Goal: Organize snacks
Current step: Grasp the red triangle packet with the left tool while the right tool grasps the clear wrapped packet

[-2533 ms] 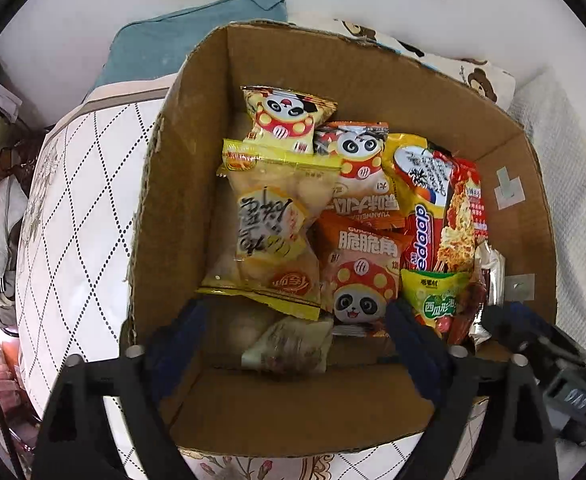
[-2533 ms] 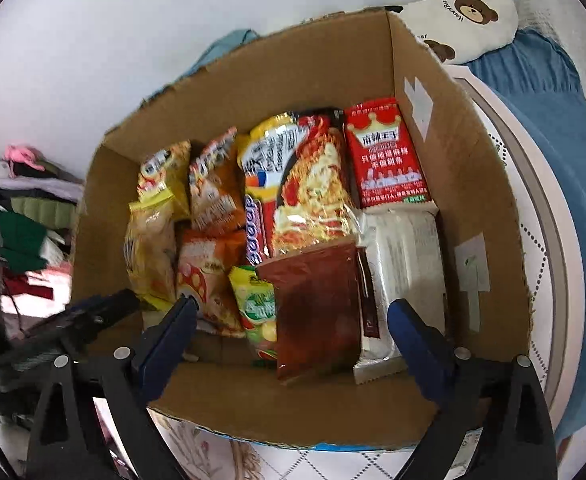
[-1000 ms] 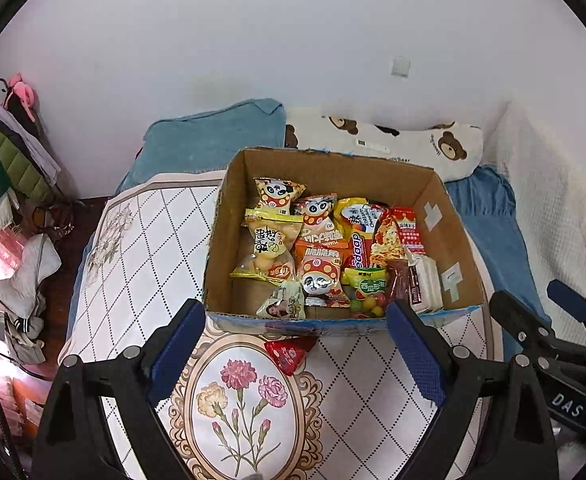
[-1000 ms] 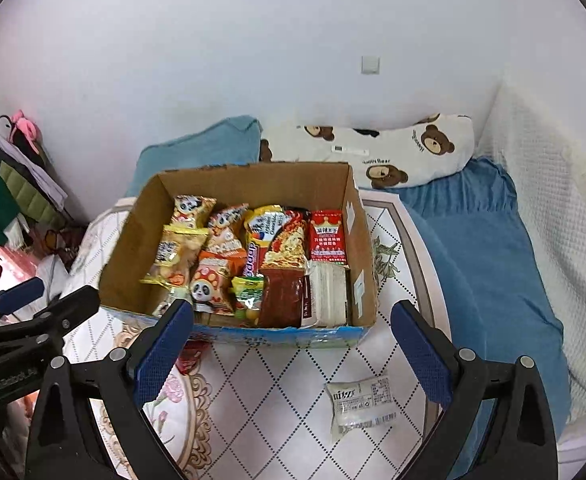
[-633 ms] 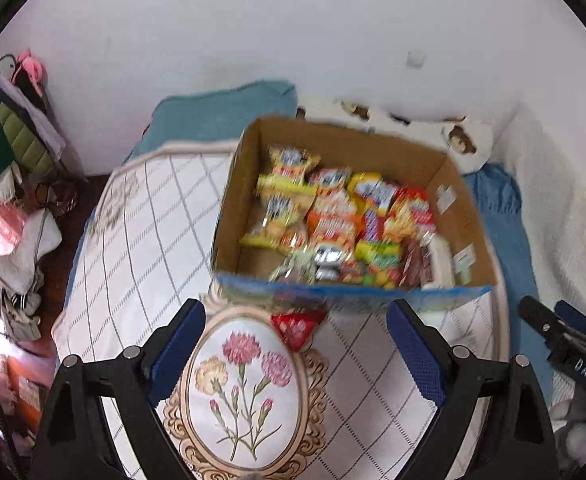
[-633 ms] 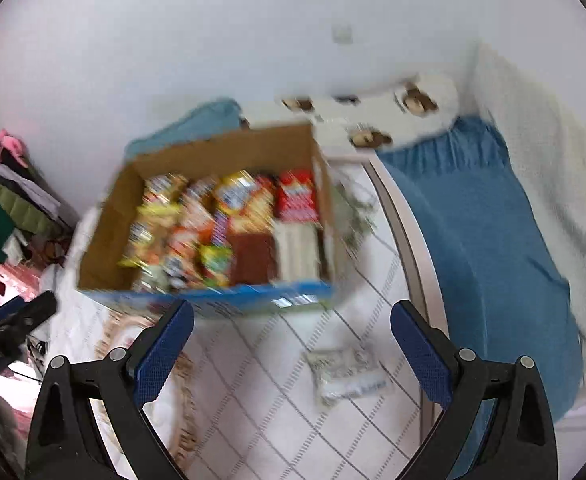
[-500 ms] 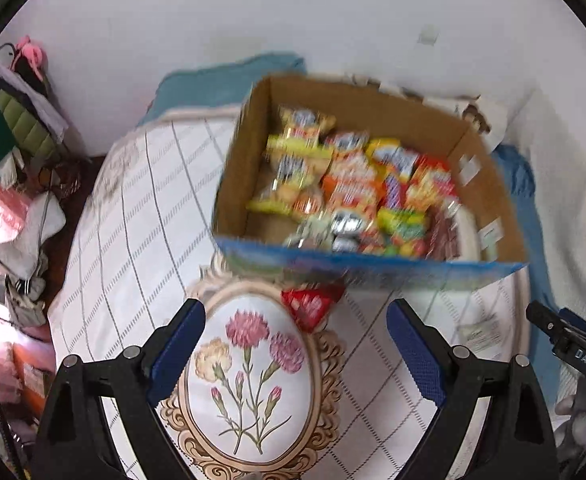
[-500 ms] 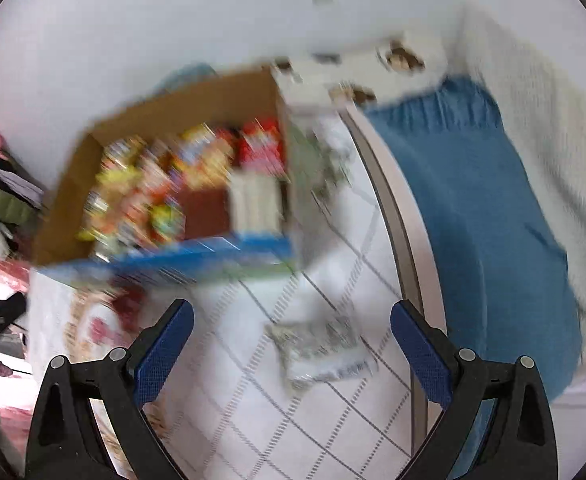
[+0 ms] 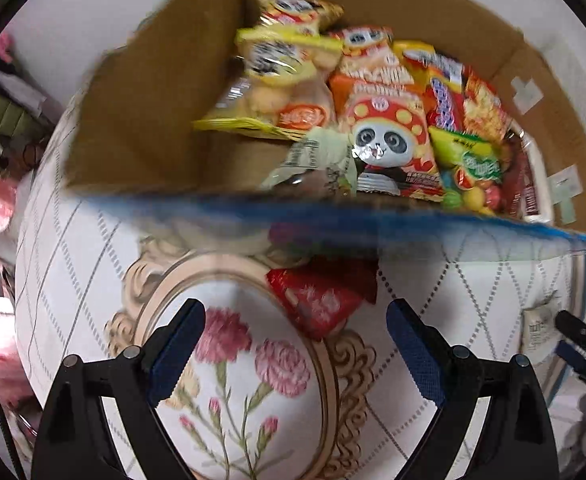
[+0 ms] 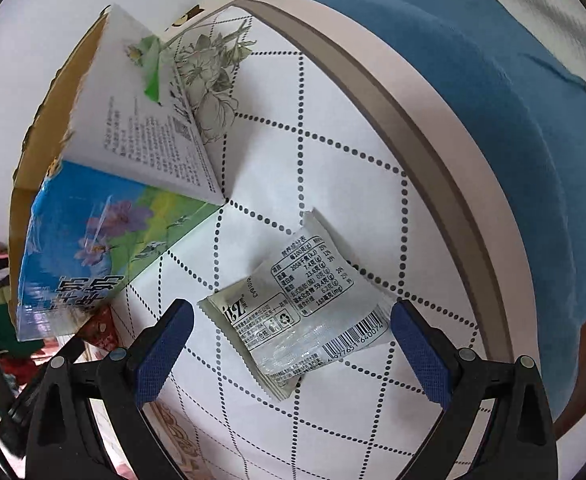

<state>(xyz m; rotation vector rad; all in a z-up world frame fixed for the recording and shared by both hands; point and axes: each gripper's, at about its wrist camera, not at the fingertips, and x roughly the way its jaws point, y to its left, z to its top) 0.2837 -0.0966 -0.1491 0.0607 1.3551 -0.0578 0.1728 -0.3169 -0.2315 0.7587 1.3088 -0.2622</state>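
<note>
A cardboard box (image 9: 141,92) packed with several snack bags stands on the round quilted table. A red snack packet (image 9: 321,300) lies on the table just in front of the box. My left gripper (image 9: 293,344) is open just short of it, jaws wide, nothing held. In the right wrist view a white clear-fronted snack packet (image 10: 305,312) lies on the table beside the box's printed corner (image 10: 93,248). My right gripper (image 10: 289,352) is open and low over this packet, jaws either side of it, not touching.
The table top (image 10: 333,140) has a tan rim, with a blue bedspread (image 10: 493,100) beyond it on the right. Clothes (image 9: 1,100) pile at the far left. The right gripper's tip (image 9: 581,336) shows at the left view's right edge, next to the white packet (image 9: 537,328).
Both grippers pulled back out of the box, then dropped towards the table. The left now faces the red packet, the right the white packet. Both stay open.
</note>
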